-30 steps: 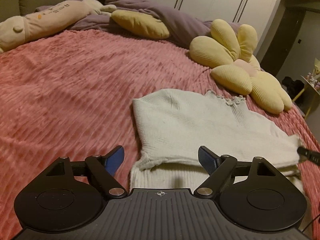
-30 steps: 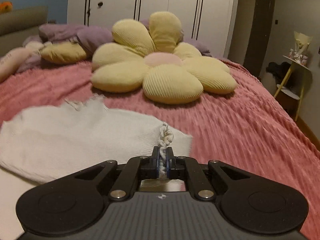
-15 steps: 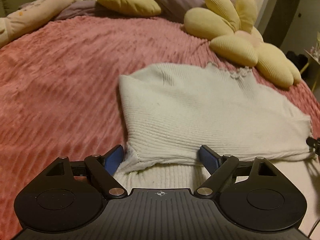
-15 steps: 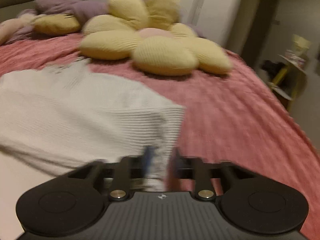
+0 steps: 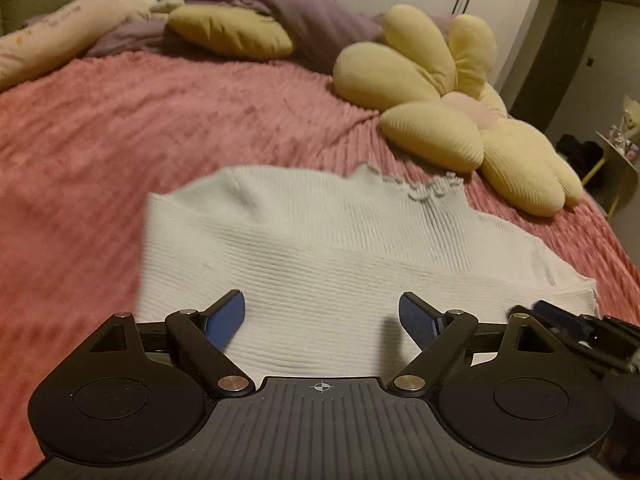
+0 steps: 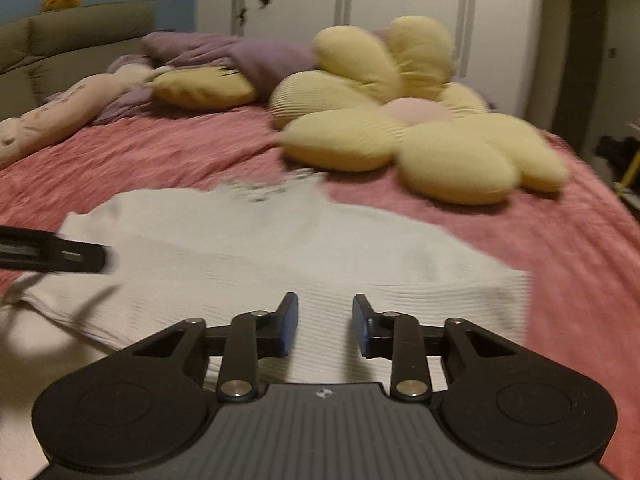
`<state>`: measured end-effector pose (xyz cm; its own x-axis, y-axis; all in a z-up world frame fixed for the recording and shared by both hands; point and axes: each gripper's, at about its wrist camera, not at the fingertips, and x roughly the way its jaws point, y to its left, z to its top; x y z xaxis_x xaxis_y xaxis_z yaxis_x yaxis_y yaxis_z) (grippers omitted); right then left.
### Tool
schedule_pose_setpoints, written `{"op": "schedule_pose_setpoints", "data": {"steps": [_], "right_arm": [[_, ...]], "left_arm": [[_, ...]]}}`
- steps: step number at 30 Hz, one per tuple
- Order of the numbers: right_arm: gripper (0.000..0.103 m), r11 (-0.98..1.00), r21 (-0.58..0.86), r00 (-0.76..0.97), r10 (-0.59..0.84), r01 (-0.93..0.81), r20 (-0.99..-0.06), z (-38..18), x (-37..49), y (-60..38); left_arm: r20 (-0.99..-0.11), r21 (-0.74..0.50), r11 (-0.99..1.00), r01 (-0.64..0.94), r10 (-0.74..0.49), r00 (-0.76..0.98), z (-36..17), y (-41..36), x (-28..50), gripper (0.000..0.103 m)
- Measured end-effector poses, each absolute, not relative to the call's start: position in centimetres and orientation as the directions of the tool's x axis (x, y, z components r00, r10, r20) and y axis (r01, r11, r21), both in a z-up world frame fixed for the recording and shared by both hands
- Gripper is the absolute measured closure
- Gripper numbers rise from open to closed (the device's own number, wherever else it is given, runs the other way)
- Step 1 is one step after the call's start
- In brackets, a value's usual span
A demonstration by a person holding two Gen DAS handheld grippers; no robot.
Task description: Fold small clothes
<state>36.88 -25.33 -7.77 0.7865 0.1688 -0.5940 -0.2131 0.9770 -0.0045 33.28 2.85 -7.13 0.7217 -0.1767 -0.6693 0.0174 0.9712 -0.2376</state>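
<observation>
A small white ribbed knit top lies folded over on the pink bedspread, with its frilled neck at the far edge. My left gripper is open and empty, just above the top's near edge. My right gripper is open and empty over the top near its right side. The right gripper's fingers show at the right edge of the left wrist view. One of the left gripper's fingers shows at the left of the right wrist view.
A yellow flower cushion lies beyond the top, to the right. A yellow pillow, a purple blanket and a long plush toy lie at the head of the bed. White wardrobes stand behind. A small side table stands beside the bed.
My right gripper has opened and let go of the top's corner, which now lies flat. Both grippers have moved forward over the top. The left gripper stays open.
</observation>
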Motion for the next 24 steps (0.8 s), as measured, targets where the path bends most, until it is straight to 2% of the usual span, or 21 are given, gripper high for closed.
{"op": "schedule_pose_setpoints", "data": {"steps": [2,4,8,16,21,24], "right_arm": [[0.078,0.968,-0.018,0.791,0.193,-0.249,-0.581,-8.4,37.0,-24.1],[0.078,0.965,-0.081,0.796,0.156,-0.248,-0.584,-8.8,37.2,-23.7],[0.077,0.983,-0.114,0.796,0.047,-0.145,-0.604,-9.5,38.2,-27.4],[0.078,0.994,-0.06,0.804,0.037,-0.091,-0.593,-10.7,37.5,-31.9],[0.077,0.982,-0.155,0.784,-0.012,-0.108,-0.621,-10.0,37.7,-30.5],[0.074,0.987,-0.129,0.773,-0.012,-0.091,-0.635,-8.6,36.5,-30.0]], "left_arm": [[-0.666,-0.152,0.988,0.033,-0.127,0.735,-7.9,1.8,33.7,0.013],[-0.656,-0.101,0.993,0.055,-0.108,0.747,-8.7,1.6,33.8,0.009],[-0.642,-0.137,0.988,0.066,-0.139,0.754,-8.9,2.8,33.7,0.009],[-0.655,-0.087,0.994,0.069,-0.109,0.748,-8.7,2.2,33.2,0.008],[-0.681,-0.069,0.997,0.04,-0.076,0.728,-7.3,2.8,31.5,0.009],[-0.689,-0.062,0.997,0.042,-0.073,0.721,-7.2,3.2,30.9,0.009]]}}
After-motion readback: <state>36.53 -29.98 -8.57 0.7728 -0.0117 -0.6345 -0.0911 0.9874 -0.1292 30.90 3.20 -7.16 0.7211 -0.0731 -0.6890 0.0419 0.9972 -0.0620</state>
